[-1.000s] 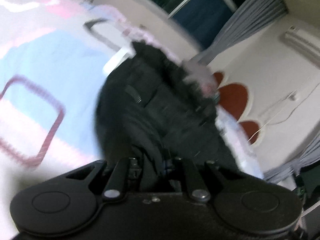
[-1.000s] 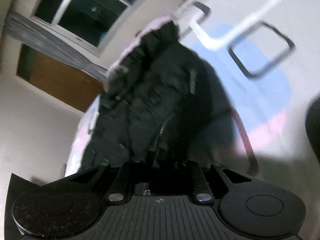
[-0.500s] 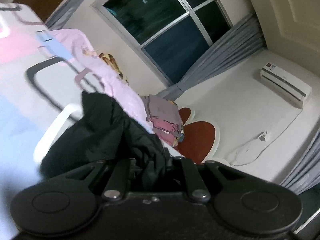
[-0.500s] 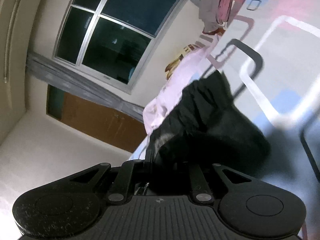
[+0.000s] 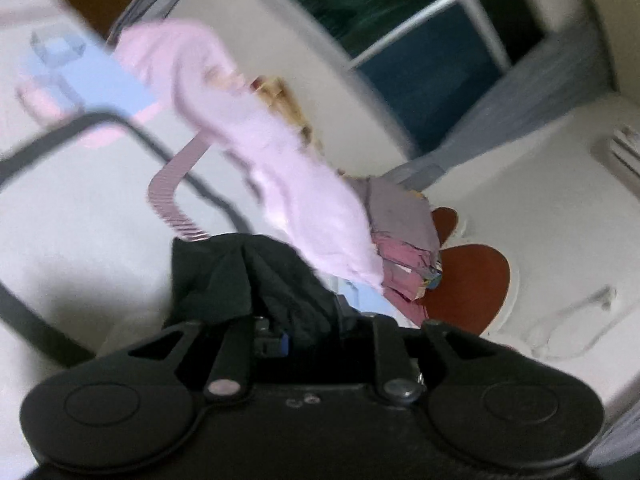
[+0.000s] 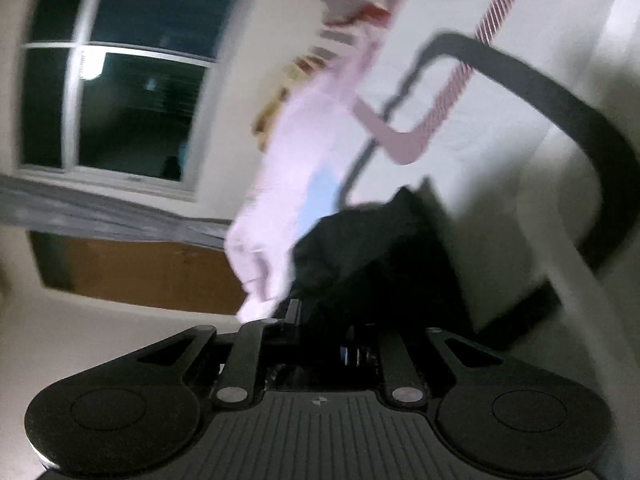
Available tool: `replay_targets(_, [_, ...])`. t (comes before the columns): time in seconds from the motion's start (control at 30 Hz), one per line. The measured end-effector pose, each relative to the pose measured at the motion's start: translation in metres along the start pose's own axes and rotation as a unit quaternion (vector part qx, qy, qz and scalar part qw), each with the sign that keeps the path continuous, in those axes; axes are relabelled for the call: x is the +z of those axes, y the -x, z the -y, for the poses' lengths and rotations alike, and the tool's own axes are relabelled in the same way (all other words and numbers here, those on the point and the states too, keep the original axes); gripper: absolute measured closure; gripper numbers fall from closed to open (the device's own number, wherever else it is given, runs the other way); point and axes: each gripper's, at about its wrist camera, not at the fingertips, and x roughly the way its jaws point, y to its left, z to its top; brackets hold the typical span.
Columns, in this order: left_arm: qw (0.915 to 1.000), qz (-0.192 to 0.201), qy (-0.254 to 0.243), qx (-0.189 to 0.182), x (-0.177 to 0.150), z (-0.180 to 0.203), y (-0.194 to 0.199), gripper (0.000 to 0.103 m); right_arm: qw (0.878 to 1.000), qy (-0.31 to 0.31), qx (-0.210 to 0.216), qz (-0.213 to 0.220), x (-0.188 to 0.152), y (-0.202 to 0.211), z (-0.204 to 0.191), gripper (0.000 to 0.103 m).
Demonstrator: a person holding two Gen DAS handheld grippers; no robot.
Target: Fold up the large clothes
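Note:
A black garment lies bunched on the patterned white bed sheet, right at my left gripper. Its cloth fills the gap between the jaws and hides the fingertips; the jaws are opening. In the right wrist view the same black garment drapes over my right gripper, whose jaws are also easing open with cloth still between them. Beyond the garment the sheet stretches away.
A pale pink blanket runs along the bed's far edge. A folded pile of purple and pink clothes sits beside a red headboard. Behind are a dark window, grey curtains and a brown door.
Both grippers swept across the bed toward its far edge with the black garment. The garment, spread out ahead a second ago, is now a small bunch at the jaws.

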Motion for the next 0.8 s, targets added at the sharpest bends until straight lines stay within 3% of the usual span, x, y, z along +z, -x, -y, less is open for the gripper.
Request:
replay_targets(0.1, [0.9997, -0.001, 0.025, -0.001, 0.013, -0.017, -0.023, 0.081, 0.998, -0.027, 0.045, -0.022, 0.023, -0.014, 0.013, 0.08])
replay_targets(0.17, [0.9979, -0.011, 0.056, -0.03, 0.021, -0.025, -0.03, 0.079, 0.994, -0.062, 0.087, -0.027, 0.035, -0.011, 0.025, 0.062])
replay_targets(0.23, [0.9939, -0.012, 0.088, -0.066, 0.026, -0.038, -0.025, 0.077, 0.993, -0.065, 0.1, -0.001, 0.045, 0.006, 0.034, 0.061])
replay_targets(0.3, [0.9945, -0.005, 0.077, -0.07, 0.032, -0.042, -0.015, 0.077, 0.991, -0.068, 0.106, 0.037, 0.055, 0.028, 0.041, 0.061])
replay_targets(0.37, [0.9971, -0.001, 0.064, -0.042, 0.036, -0.042, -0.006, 0.077, 0.995, -0.029, 0.065, 0.075, 0.06, 0.053, 0.035, 0.061])
replay_targets(0.47, [0.9999, -0.002, 0.012, 0.008, 0.04, -0.025, -0.01, 0.077, 0.995, 0.057, 0.017, 0.085, 0.052, 0.066, 0.012, 0.061])
replay_targets(0.53, [0.9995, 0.013, -0.002, 0.029, 0.04, -0.014, -0.01, 0.079, 0.988, 0.127, -0.015, 0.087, 0.039, 0.065, -0.013, 0.061])
replay_targets(0.67, [0.9973, 0.053, 0.04, 0.031, 0.046, -0.017, -0.008, 0.08, 0.965, 0.238, -0.063, 0.087, 0.002, 0.052, -0.056, 0.061])
replay_targets(0.7, [0.9959, 0.07, 0.045, 0.037, 0.048, -0.018, -0.004, 0.071, 0.956, 0.272, -0.074, 0.083, -0.011, 0.046, -0.067, 0.061])
replay_targets(0.73, [0.9932, 0.092, 0.039, 0.058, 0.05, -0.017, 0.004, 0.048, 0.947, 0.3, -0.082, 0.083, -0.021, 0.042, -0.075, 0.061])
replay_targets(0.8, [0.9841, 0.144, 0.029, 0.1, 0.053, -0.013, 0.026, 0.031, 0.927, 0.354, -0.098, 0.08, -0.04, 0.033, -0.089, 0.061])
